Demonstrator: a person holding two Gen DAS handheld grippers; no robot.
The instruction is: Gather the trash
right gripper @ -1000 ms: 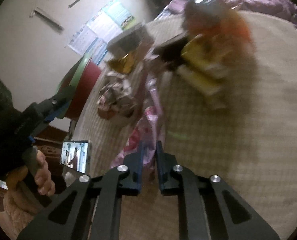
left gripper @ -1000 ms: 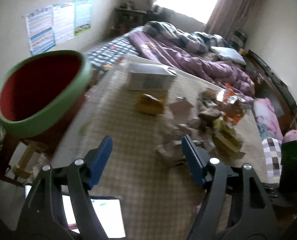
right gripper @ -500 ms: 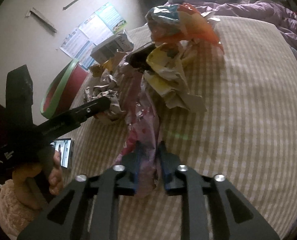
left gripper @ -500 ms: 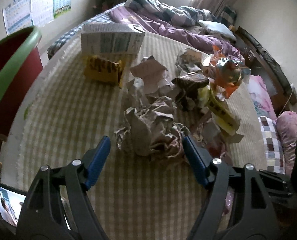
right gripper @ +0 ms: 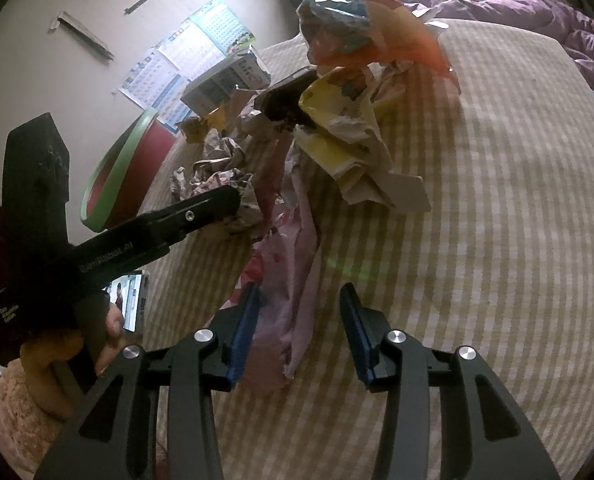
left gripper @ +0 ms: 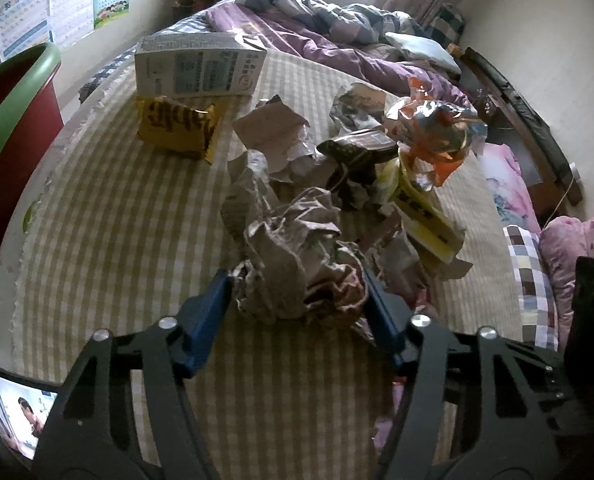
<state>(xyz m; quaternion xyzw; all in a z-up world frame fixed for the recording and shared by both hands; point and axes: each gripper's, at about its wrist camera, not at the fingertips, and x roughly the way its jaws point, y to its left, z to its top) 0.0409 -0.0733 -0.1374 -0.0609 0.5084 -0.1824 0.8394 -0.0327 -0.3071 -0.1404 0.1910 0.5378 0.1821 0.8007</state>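
The left tool is spread wide, its blue fingers flanking a crumpled brown paper wad on the checked table. The right tool is released too, parted around a pink wrapper that lies flat between its tips. Beyond sits a trash pile: yellow snack bag, grey carton, orange foil bag. A red bin with green rim stands beside the table's left edge.

Checked-cloth table is carrying a white carton, yellow snack bag, crumpled paper wad, pink wrapper, and orange foil bag atop the pile.
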